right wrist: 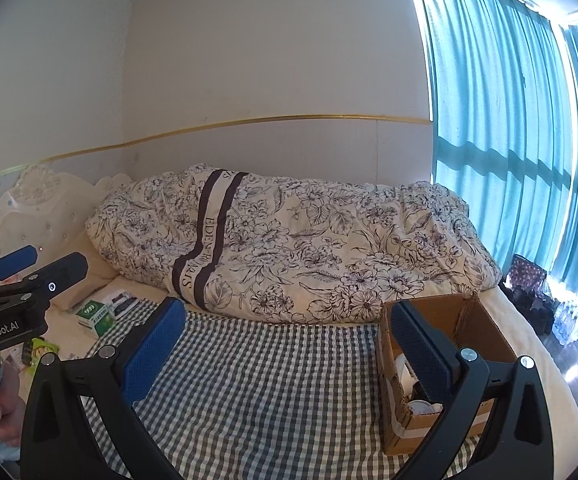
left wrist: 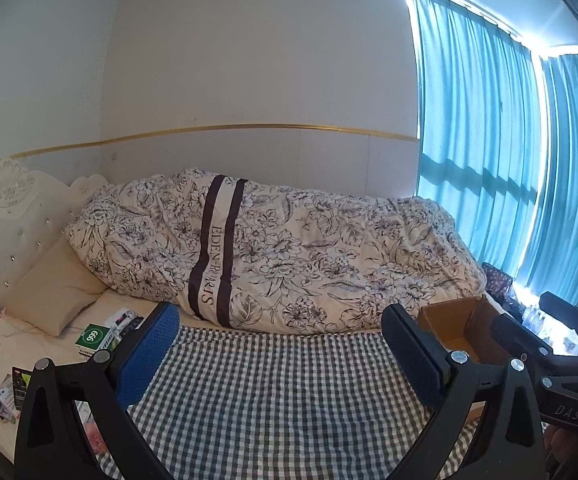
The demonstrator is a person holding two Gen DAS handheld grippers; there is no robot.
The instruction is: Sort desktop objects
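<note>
- Checked cloth covers the bed's near part; everything is placed from it.
- Cardboard box sits at its right edge, nearest the empty, wide-open right gripper.
- Green packet lies off its left edge, left of the empty, spread left gripper, likely the nearer one.

Checked cloth spread over the near part of the bed, rolled quilt lying behind it along the wall. Cardboard box standing on the cloth's right end, small items inside it; to the cloth's left, a packet and scattered cards on the sheet. Pillow behind those, against the headboard; curtains at far right.
</note>
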